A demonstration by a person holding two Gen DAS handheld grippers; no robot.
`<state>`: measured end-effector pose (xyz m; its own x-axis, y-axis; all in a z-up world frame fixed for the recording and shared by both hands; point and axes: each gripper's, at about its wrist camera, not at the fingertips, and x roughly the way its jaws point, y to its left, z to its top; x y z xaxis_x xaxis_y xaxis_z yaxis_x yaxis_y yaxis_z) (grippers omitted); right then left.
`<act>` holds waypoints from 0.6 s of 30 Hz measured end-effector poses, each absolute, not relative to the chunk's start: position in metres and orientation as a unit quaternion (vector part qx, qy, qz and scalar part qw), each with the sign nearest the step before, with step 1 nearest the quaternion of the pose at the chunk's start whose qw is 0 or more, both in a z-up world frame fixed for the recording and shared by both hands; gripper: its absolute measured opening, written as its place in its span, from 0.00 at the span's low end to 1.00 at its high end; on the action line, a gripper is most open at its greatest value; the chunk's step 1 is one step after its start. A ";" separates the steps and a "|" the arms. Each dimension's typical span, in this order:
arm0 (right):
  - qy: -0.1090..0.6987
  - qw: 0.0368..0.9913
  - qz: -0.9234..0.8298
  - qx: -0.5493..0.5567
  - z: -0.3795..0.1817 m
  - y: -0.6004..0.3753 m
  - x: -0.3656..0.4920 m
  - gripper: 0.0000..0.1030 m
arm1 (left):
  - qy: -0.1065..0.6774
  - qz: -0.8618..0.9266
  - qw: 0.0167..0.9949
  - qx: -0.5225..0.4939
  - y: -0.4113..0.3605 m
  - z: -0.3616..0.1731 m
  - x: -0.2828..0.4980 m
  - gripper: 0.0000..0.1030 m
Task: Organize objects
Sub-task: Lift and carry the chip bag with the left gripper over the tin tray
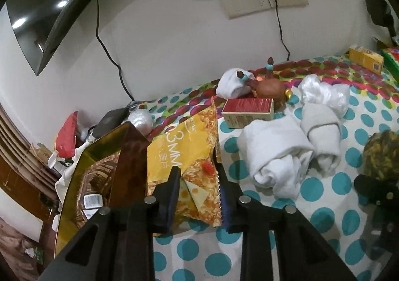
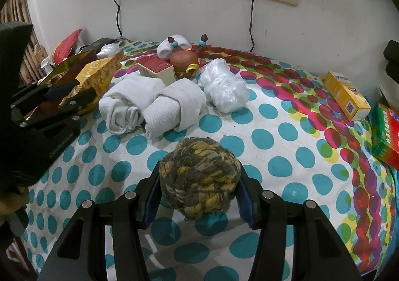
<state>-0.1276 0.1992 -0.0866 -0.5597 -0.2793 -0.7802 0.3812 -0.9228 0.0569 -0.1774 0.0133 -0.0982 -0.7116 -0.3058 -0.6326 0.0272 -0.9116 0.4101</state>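
A yellow snack bag (image 1: 179, 146) lies at the left of the polka-dot cloth (image 2: 274, 136), leaning against a gold-and-brown box (image 1: 99, 156). My left gripper (image 1: 198, 176) is shut on the bag's near end, with its serrated edge against the right pad. In the right wrist view the bag (image 2: 99, 74) and the left gripper (image 2: 67, 96) show at the left edge. My right gripper (image 2: 199, 196) is shut on a grey-and-yellow rope ball (image 2: 199, 176), held just above the cloth. That ball (image 1: 381, 153) also shows at the right edge of the left wrist view.
Two rolled white towels (image 2: 124, 99) (image 2: 174, 104), a red-topped box (image 2: 155, 67), a brown figurine (image 2: 184, 60) and a crumpled plastic bag (image 2: 224, 86) crowd the middle back. A yellow carton (image 2: 346, 95) and a green-red box (image 2: 385, 136) lie at the right. Cables hang down the wall.
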 end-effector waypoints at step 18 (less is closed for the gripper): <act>0.070 0.172 -0.885 0.428 -0.086 0.198 -0.131 0.48 | -0.085 -0.934 -0.017 0.347 0.010 -0.049 -0.136 0.27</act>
